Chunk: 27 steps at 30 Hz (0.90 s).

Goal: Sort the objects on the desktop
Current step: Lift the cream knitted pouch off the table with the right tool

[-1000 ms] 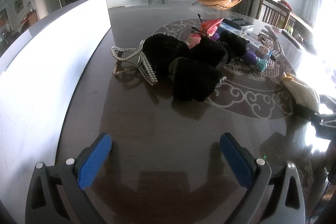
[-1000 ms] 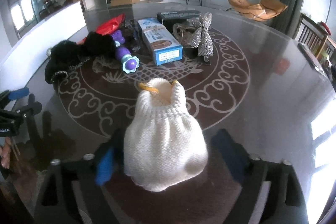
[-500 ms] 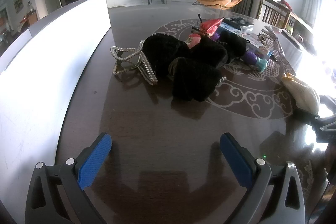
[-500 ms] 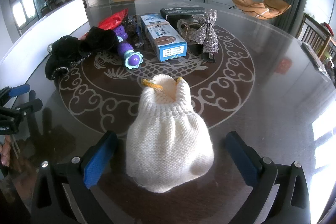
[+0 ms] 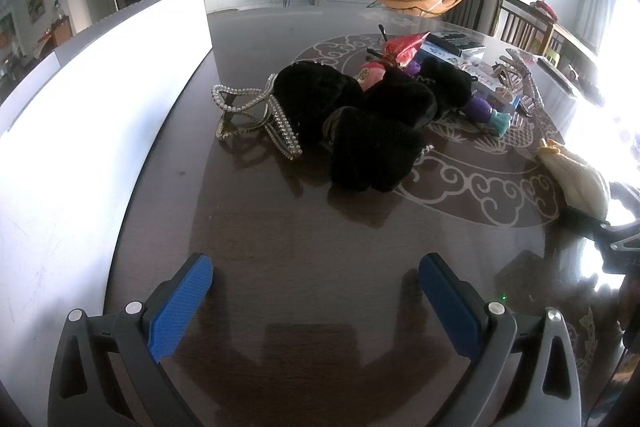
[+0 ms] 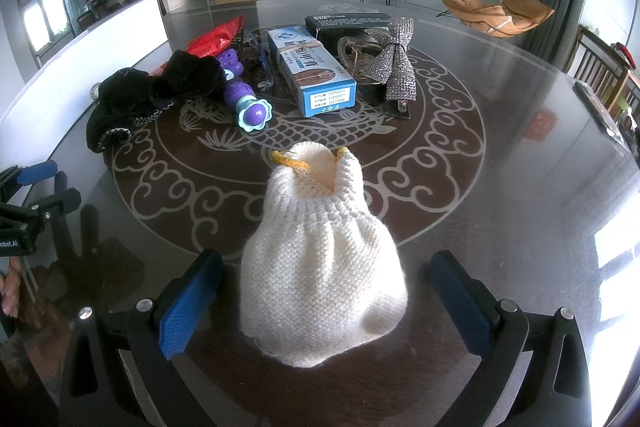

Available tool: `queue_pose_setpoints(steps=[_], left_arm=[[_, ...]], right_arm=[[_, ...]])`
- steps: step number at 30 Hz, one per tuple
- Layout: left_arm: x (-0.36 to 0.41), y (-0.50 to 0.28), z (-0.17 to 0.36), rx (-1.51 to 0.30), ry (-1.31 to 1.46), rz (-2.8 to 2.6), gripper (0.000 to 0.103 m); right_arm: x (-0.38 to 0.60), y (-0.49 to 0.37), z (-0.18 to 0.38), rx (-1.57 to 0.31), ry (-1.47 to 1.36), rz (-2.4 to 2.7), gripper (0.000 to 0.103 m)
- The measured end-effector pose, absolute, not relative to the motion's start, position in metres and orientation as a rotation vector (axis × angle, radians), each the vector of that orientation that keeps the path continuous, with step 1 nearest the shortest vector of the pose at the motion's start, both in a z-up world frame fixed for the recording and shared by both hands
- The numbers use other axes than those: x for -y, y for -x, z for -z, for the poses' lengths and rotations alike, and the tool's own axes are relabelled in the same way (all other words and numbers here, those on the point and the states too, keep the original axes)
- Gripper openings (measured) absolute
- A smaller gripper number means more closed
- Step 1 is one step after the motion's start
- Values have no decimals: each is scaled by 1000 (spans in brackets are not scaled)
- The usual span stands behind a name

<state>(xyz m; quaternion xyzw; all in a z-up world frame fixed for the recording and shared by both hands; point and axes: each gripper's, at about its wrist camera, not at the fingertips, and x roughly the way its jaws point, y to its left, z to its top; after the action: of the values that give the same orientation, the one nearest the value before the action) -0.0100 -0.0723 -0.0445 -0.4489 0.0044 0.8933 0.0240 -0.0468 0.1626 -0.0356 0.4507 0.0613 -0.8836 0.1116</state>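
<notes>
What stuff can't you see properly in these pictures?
- Inside the white knit pouch, right view: its own wall hides it.
- Things behind the black fluffy pile, left view: the pile covers them.
- Table's right edge, left view: window glare washes it out.

We see a dark, glossy round desk (image 6: 500,187) with a pale cloud-and-fish medallion at its middle. On it lie a white knitted pouch (image 6: 320,279), a purple toy (image 6: 244,99), a blue-and-white box (image 6: 312,71), a black box (image 6: 344,25), a sequinned bow (image 6: 394,63), a red bag (image 6: 216,37), black furry items (image 5: 360,115) and a pearl hair claw (image 5: 256,115) towards its left edge.
</notes>
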Motion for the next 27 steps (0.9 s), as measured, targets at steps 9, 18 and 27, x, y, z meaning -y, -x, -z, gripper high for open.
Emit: queue_pose_setpoints(steps=[9,18,27], left_arm=[[71,12,46,-29,1395,-2762,103],[70,11,46,-21,1391,-2760,103],[70,12,46,-23,1392,-2760,103]], right_arm=[[-163,47,36,-177,-1323,2593,103],[-163,46,36,-177,-1323,2593,103],[-163,47,36,-178,-1323,2593,103]])
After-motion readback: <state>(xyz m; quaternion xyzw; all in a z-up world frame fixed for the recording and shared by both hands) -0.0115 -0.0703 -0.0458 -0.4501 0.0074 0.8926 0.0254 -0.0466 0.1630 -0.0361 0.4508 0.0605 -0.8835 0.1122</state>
